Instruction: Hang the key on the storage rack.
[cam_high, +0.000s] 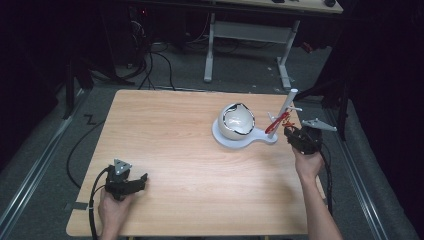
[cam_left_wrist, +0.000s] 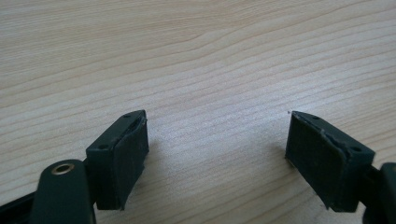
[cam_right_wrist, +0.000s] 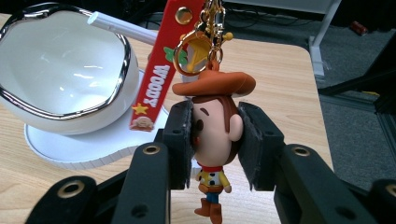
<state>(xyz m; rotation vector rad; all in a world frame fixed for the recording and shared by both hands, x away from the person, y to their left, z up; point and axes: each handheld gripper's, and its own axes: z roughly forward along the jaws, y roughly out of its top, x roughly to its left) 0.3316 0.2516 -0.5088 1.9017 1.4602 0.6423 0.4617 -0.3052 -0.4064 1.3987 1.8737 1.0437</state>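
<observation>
Small cowboy figure keychain with brown hat and red strap, hanging beside white stand with pole, head clamped between pads of right gripper. Just left, white glossy bowl with silver rim on stand base. Left gripper low over wooden table, jaws spread apart, grasping nothing
</observation>
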